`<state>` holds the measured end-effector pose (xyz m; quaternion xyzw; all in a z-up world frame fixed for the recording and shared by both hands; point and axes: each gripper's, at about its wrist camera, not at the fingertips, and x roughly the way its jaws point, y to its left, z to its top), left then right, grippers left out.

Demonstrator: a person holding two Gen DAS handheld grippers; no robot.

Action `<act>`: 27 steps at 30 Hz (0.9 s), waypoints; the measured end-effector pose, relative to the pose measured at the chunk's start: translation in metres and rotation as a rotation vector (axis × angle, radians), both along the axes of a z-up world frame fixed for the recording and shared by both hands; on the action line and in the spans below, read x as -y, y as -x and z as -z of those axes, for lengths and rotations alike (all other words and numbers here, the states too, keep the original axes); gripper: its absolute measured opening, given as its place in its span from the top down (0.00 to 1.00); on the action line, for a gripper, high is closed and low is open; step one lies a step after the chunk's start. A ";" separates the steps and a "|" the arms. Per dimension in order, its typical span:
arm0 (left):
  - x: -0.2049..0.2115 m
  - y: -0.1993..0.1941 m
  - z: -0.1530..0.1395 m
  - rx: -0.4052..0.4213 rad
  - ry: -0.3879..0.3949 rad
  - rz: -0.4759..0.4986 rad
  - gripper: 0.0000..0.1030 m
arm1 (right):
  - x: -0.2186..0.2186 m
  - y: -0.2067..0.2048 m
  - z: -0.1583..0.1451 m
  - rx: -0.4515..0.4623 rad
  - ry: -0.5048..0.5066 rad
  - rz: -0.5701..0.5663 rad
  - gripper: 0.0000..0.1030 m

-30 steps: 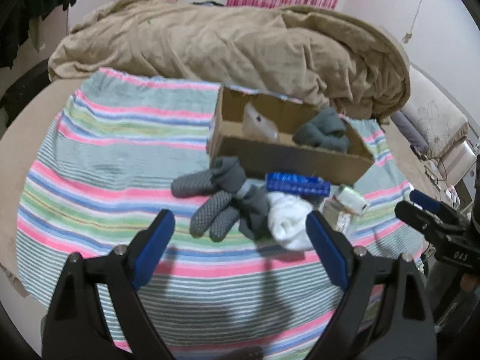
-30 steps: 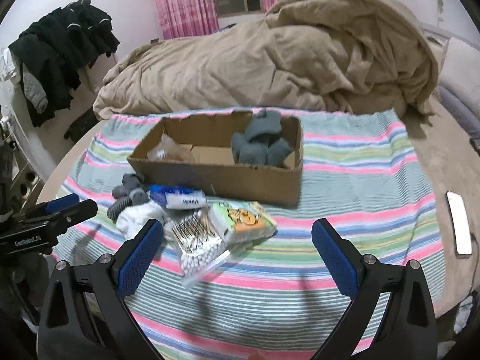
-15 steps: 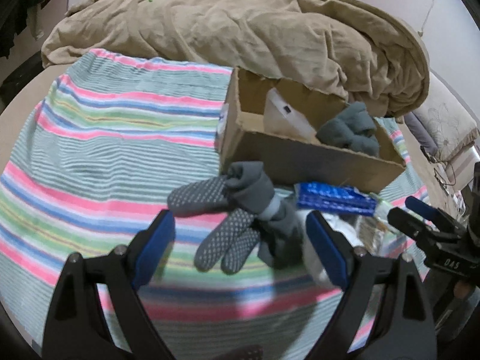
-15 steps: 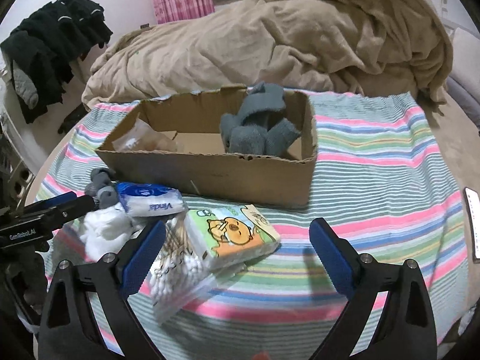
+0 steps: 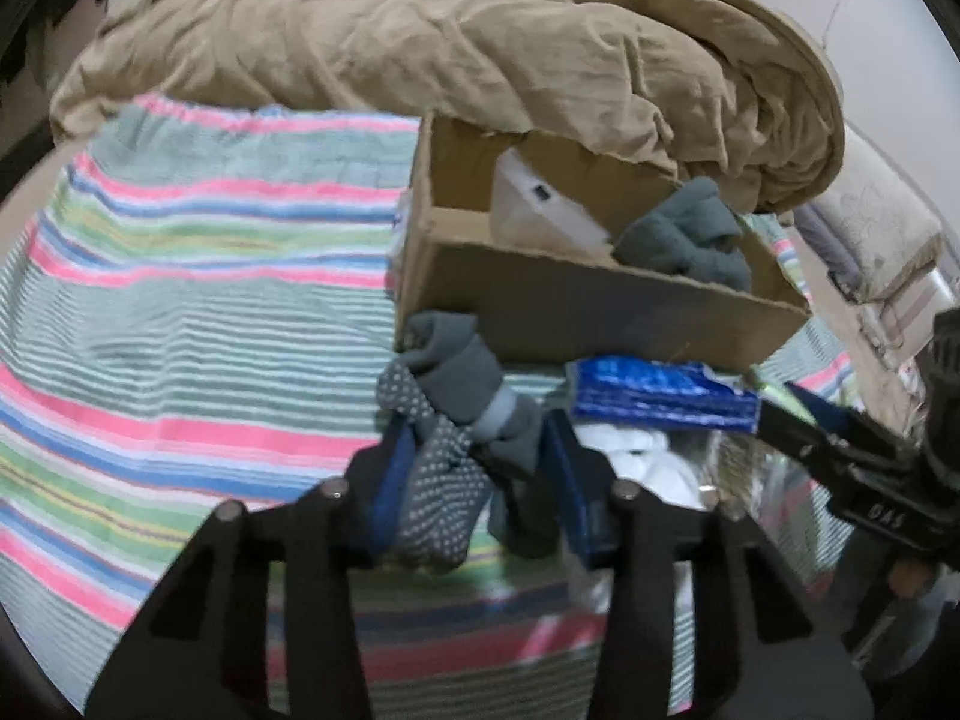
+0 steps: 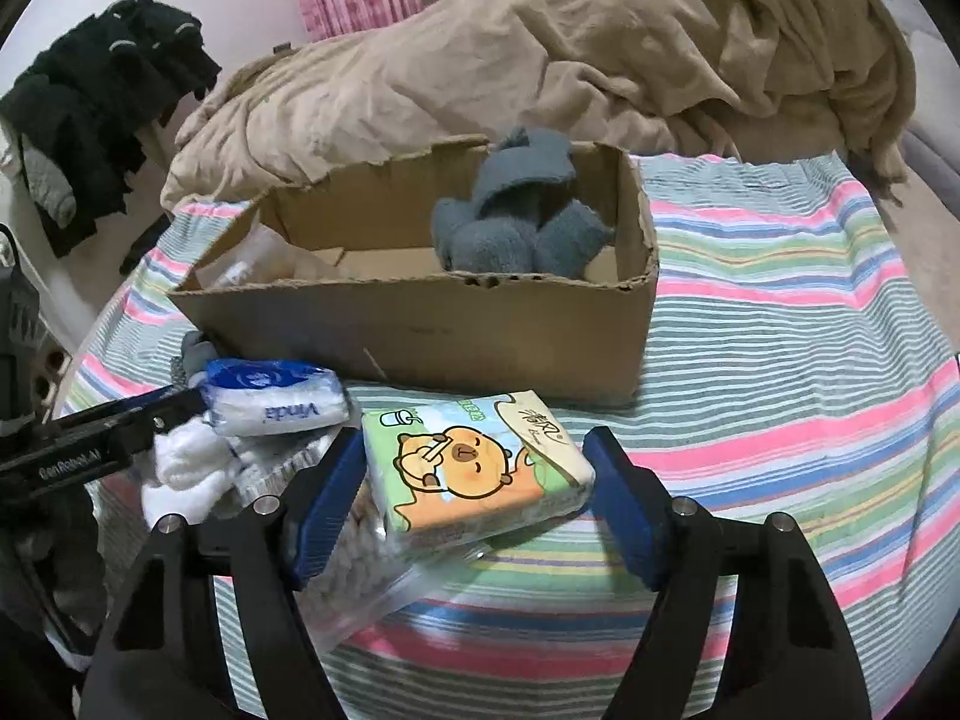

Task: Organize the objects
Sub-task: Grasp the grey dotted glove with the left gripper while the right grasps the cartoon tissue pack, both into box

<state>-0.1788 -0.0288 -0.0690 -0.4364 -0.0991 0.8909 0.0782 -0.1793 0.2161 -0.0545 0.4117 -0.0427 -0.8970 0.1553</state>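
A cardboard box stands on the striped blanket and holds grey socks and a clear bag. My left gripper is shut on a bundle of grey dotted socks in front of the box. My right gripper is open, its pads on either side of a green cartoon tissue pack, which lies on a bag of cotton swabs. A blue Vinda tissue pack and a white sock lie beside them.
A tan quilt is heaped behind the box. The striped blanket stretches right of the box. Dark clothes hang at the far left. Each gripper shows at the edge of the other's view.
Both grippers moved forward and down. The left one closed on the grey dotted socks. The right one narrowed around the green tissue pack.
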 end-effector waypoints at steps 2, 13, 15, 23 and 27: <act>0.000 -0.005 -0.007 -0.006 -0.023 -0.004 0.65 | 0.000 -0.006 -0.007 -0.018 0.000 -0.003 0.25; 0.003 -0.030 -0.053 -0.125 -0.015 -0.015 0.70 | -0.008 -0.031 -0.050 -0.103 0.003 0.000 0.25; 0.003 -0.026 -0.050 -0.114 -0.010 -0.017 0.69 | -0.009 -0.033 -0.054 -0.112 0.006 -0.002 0.25; 0.005 0.010 -0.006 0.021 0.019 -0.065 0.52 | -0.010 -0.036 -0.061 -0.118 0.010 -0.001 0.25; 0.001 0.014 0.004 0.033 0.000 -0.060 0.63 | -0.012 -0.036 -0.062 -0.120 0.012 0.003 0.25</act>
